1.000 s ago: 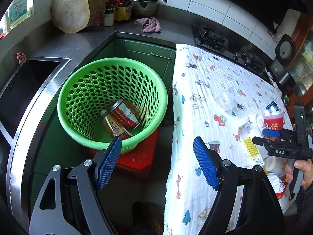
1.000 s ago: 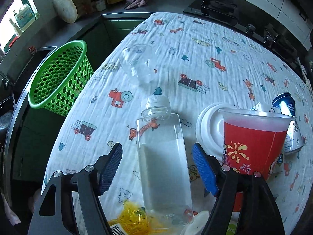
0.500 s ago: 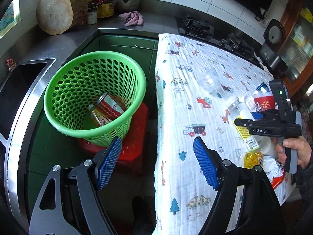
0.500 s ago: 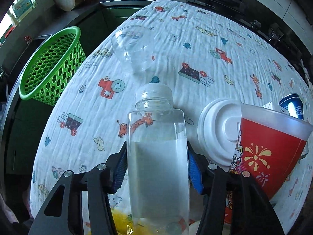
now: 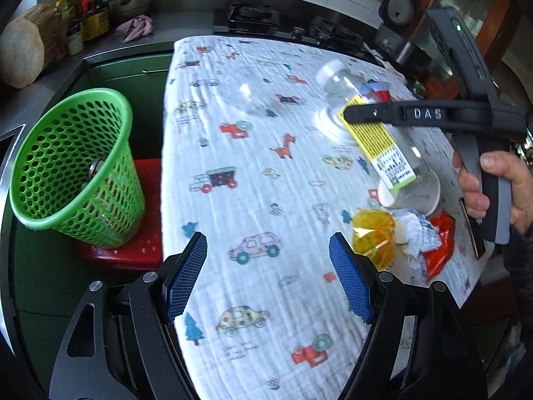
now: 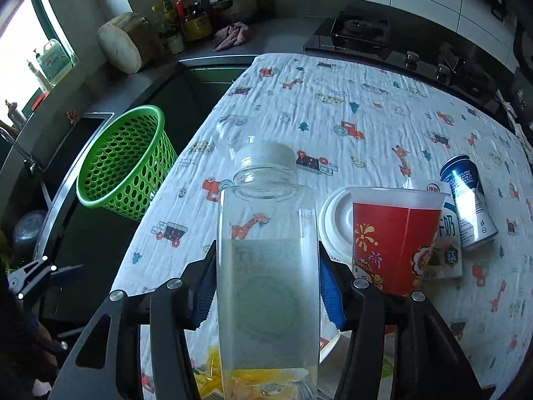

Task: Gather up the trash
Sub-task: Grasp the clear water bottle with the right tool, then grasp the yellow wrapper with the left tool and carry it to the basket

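Observation:
My right gripper [image 6: 266, 283] is shut on a clear plastic bottle [image 6: 266, 266] with a white cap, lifted off the table; in the left wrist view the bottle [image 5: 376, 126] shows tilted with a yellow label. My left gripper [image 5: 266, 276] is open and empty over the near table edge. A green mesh basket [image 5: 70, 173] stands on a red stool left of the table, with a can inside; it also shows in the right wrist view [image 6: 123, 163]. Yellow wrapper [image 5: 373, 236], crumpled paper [image 5: 416, 233] and red wrapper [image 5: 439, 246] lie near the table's right edge.
A red cup [image 6: 393, 240], white lid [image 6: 336, 223], milk carton [image 6: 446, 250] and blue can [image 6: 466, 203] sit on the patterned tablecloth [image 6: 333, 116]. A clear plastic cup [image 5: 246, 93] lies mid-table. A sink [image 6: 66, 153] and counter with bottles [image 6: 186, 16] are at left.
My right gripper closed on the bottle and lifted it off the table. My left gripper moved right, from above the basket to over the table edge.

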